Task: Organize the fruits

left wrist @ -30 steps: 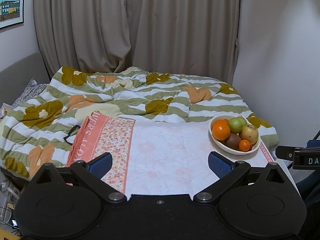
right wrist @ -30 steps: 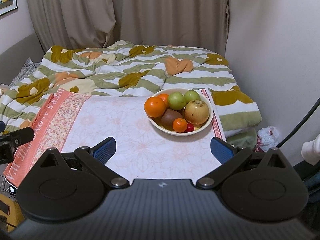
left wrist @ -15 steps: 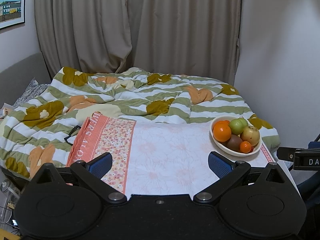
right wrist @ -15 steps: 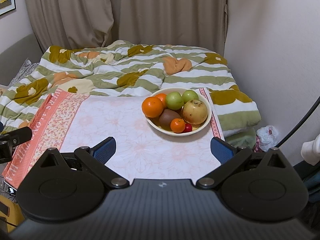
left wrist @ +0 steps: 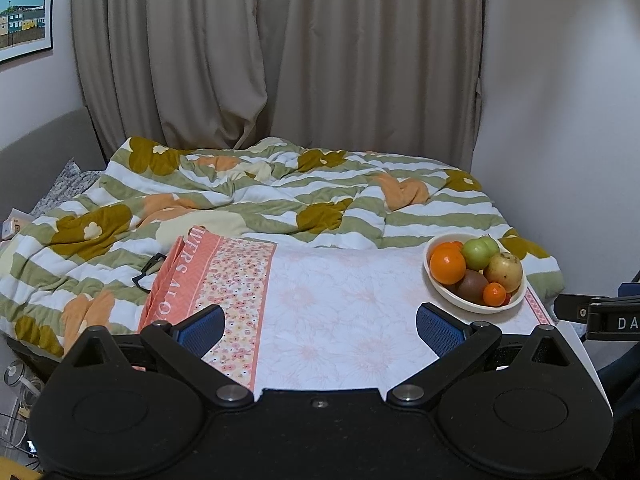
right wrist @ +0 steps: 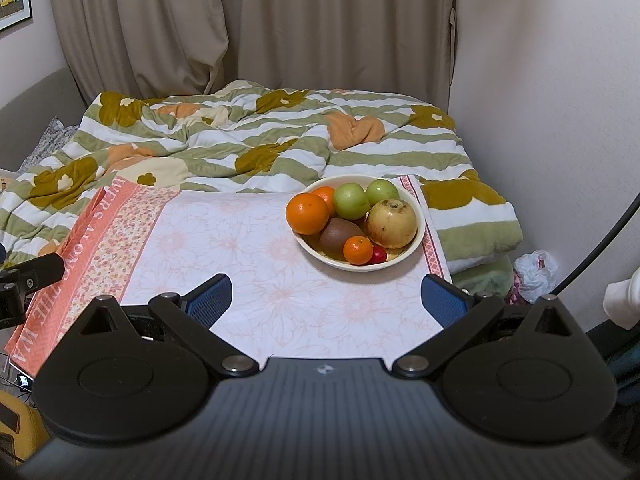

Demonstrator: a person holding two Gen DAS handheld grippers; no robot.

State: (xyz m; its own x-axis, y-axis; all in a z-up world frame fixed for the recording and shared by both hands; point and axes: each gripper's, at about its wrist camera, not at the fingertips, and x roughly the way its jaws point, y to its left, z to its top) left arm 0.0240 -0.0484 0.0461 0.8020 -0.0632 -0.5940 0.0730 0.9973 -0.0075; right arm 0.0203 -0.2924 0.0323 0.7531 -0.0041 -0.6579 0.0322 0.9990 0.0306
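A cream bowl (right wrist: 400, 261) of fruit sits on the right part of a floral cloth (right wrist: 240, 248). It holds a large orange (right wrist: 307, 213), a second orange behind it, two green apples (right wrist: 351, 201), a yellowish pear-like fruit (right wrist: 392, 223), a brown kiwi (right wrist: 340, 234), a small mandarin (right wrist: 357, 249) and a small red fruit (right wrist: 379, 255). My right gripper (right wrist: 326, 300) is open, short of the bowl and below it in view. In the left wrist view the bowl (left wrist: 440, 290) lies far right; my left gripper (left wrist: 320, 326) hangs open over the cloth's near edge, holding nothing.
A rumpled green, white and orange striped duvet (left wrist: 248, 204) covers the bed behind the cloth. Curtains (left wrist: 280, 60) and a white wall close off the back and right. A plastic bag (right wrist: 534, 270) lies on the floor at the right. Black glasses (left wrist: 148, 268) rest left of the cloth.
Both grippers have drifted slightly; the bowl sits a little lower and further left in the right wrist view. Both stay open and the fruit has not moved.
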